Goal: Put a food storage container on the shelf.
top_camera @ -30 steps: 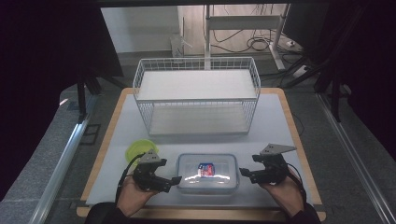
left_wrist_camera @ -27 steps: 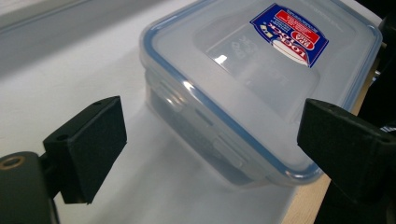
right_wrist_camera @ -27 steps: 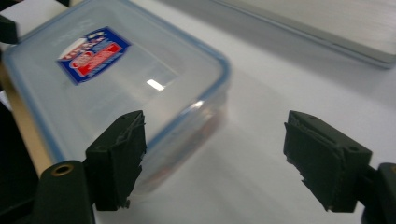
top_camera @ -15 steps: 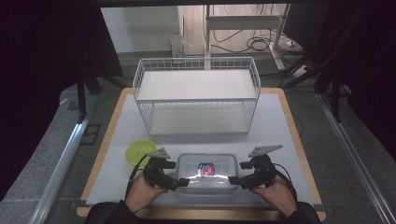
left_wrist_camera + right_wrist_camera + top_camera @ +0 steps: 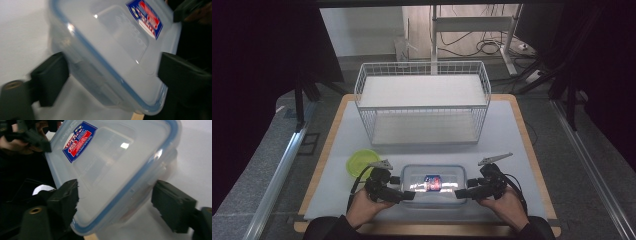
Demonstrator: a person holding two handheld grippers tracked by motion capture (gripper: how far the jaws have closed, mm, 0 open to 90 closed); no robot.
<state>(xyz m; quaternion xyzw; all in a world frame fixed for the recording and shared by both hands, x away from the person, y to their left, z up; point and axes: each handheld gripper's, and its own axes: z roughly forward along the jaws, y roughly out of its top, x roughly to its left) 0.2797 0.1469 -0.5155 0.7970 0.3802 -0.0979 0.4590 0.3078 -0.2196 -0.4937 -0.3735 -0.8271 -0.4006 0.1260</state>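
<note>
Clear plastic food container (image 5: 432,186) with blue-sealed lid and a red-and-blue label (image 5: 432,180), lying flat on the white mat (image 5: 507,135) close to the near edge of the table, roughly midway between left and right edges. Left gripper (image 5: 408,195) at the container's left end, right gripper (image 5: 461,193) at its right end, each held in a hand at the near edge. Seen along the left gripper (image 5: 112,75): jaws spread wide, one black pad (image 5: 51,76) beside the container's side wall, the other pad (image 5: 183,72) over the lid's far side, container corner (image 5: 117,62) lying between them; actual contact impossible to tell. Seen along the right gripper (image 5: 115,202): likewise jaws apart around a rounded corner (image 5: 117,177), one pad (image 5: 63,197) at the lid's edge, the other pad (image 5: 172,202) standing off from the wall with a gap of mat showing. Little room behind the container toward the near edge. Green lid-like disc (image 5: 362,162) just beyond the left gripper, near the mat's left edge. White wire basket (image 5: 422,102) across the far half of the table, well apart from the container, with an open band of bare mat between. Free mat also to the right of the right gripper up to the wooden rim (image 5: 532,155).
</note>
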